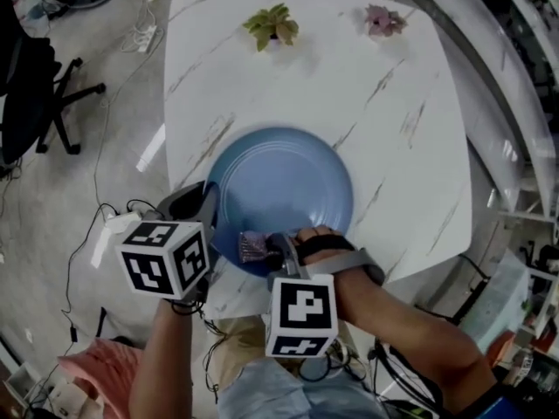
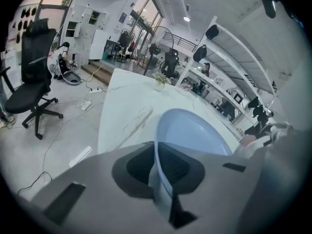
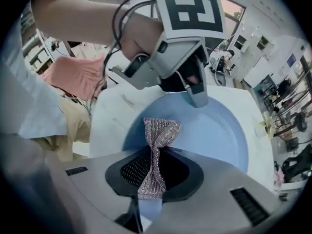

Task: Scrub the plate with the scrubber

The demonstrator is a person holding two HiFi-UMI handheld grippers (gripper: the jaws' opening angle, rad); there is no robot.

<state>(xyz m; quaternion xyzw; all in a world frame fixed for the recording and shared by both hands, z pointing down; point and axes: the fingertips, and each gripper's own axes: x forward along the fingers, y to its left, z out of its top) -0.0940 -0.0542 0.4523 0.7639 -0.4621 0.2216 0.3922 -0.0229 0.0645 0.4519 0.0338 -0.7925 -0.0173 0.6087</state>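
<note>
My left tongs (image 2: 157, 172) clamp the plate (image 1: 288, 186) rim at 8 o'clock; my right tongs (image 3: 153, 172) pinch the scrubber (image 3: 158, 130) at its 6 o'clock.

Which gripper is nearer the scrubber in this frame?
Right. The right gripper is shut on the scrubber, holding it at the plate's near rim. The left gripper clamps the plate's left rim, beside the scrubber but not touching it.
</note>
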